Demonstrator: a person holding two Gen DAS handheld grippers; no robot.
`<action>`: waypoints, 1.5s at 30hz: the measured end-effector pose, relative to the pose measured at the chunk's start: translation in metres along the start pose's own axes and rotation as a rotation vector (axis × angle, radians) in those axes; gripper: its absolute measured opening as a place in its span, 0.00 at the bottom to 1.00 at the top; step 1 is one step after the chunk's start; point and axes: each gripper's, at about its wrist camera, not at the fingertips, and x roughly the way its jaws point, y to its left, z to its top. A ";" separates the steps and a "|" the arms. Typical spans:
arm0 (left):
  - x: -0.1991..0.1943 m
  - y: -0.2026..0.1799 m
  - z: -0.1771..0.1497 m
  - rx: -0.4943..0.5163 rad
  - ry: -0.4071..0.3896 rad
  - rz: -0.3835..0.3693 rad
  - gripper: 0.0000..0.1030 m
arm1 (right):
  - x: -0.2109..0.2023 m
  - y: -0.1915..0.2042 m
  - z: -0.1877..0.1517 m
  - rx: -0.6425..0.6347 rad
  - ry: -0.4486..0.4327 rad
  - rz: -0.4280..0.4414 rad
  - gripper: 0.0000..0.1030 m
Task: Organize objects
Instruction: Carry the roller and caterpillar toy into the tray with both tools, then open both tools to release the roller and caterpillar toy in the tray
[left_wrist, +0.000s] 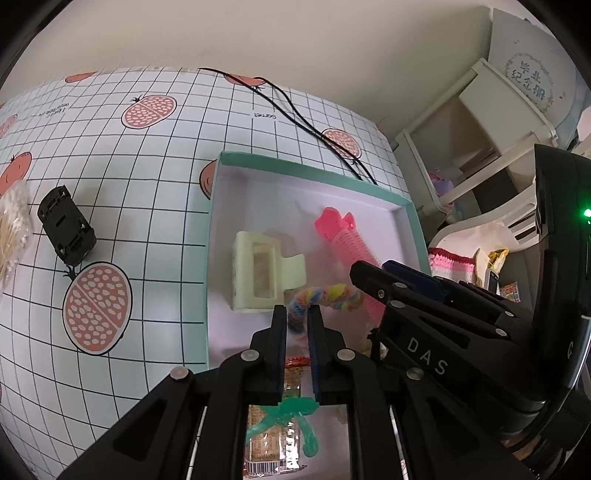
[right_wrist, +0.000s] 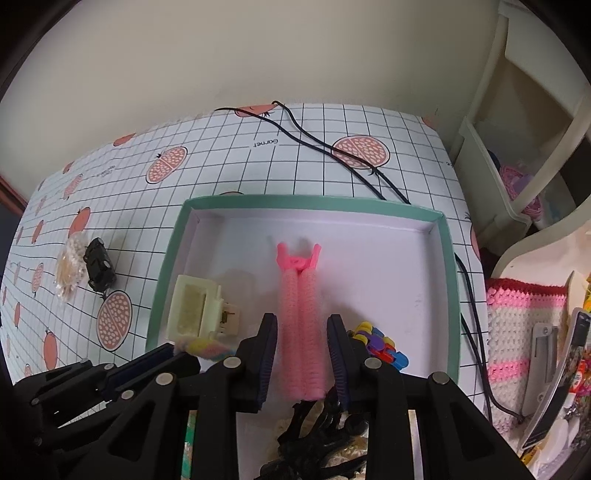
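Fuzzy pink roller (right_wrist: 301, 332), matt cream plastic clip (left_wrist: 260, 273), smooth paper-lined tray (right_wrist: 448, 258)

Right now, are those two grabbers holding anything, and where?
The left gripper pinches the rainbow scrunchie at one end. The right gripper straddles the pink hair roller without gripping.

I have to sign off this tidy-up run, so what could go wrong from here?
1. The left gripper is pinched on the rainbow hair tie, which curves against the pink hair roller; lifting may drag the roller.
2. The right gripper straddles that roller beside the left gripper's fingers; the two could collide.
3. The toy car and cotton swabs lie outside the tray and may be forgotten.
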 end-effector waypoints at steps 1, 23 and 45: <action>-0.001 0.000 0.001 0.000 -0.001 -0.001 0.13 | -0.002 -0.001 0.001 0.003 -0.001 -0.002 0.30; -0.038 0.002 0.014 -0.006 -0.095 -0.017 0.31 | -0.048 0.001 0.011 0.011 -0.111 0.009 0.33; -0.062 0.041 0.025 -0.091 -0.208 0.196 0.77 | -0.044 0.006 0.012 0.007 -0.132 0.028 0.81</action>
